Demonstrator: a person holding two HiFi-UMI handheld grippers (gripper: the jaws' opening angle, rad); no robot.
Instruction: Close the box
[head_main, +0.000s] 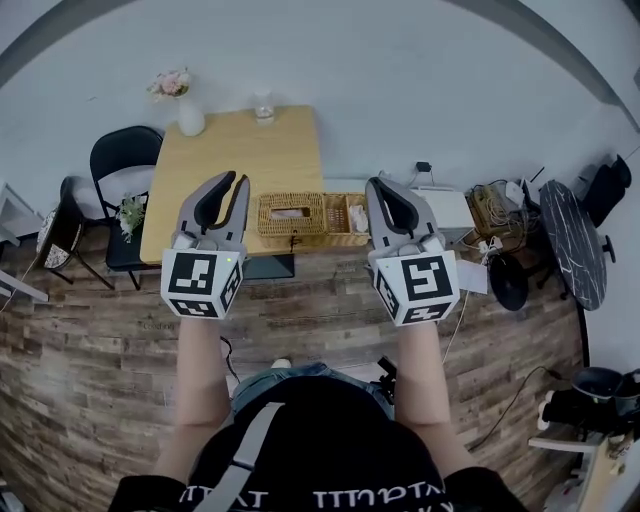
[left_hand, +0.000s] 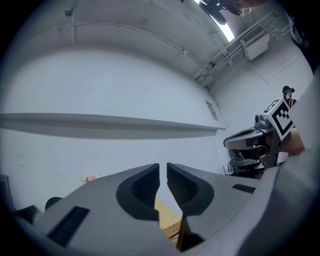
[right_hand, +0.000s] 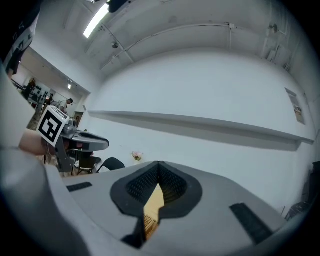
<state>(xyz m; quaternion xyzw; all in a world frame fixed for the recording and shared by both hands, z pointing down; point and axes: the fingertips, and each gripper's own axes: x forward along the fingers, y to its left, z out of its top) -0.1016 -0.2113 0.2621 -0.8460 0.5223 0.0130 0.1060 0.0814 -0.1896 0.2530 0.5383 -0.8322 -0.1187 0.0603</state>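
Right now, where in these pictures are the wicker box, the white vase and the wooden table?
wicker box (head_main: 290, 230), head view, on its woven front wall.
white vase (head_main: 190, 122), head view, on its body, below the flowers.
wooden table (head_main: 230, 155), head view, on a bare part of its top.

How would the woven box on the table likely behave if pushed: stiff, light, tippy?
The woven box looks like wicker, so probably stiff and light for its size. Low and wide, it seems unlikely to tip; on the smooth table it may slide.
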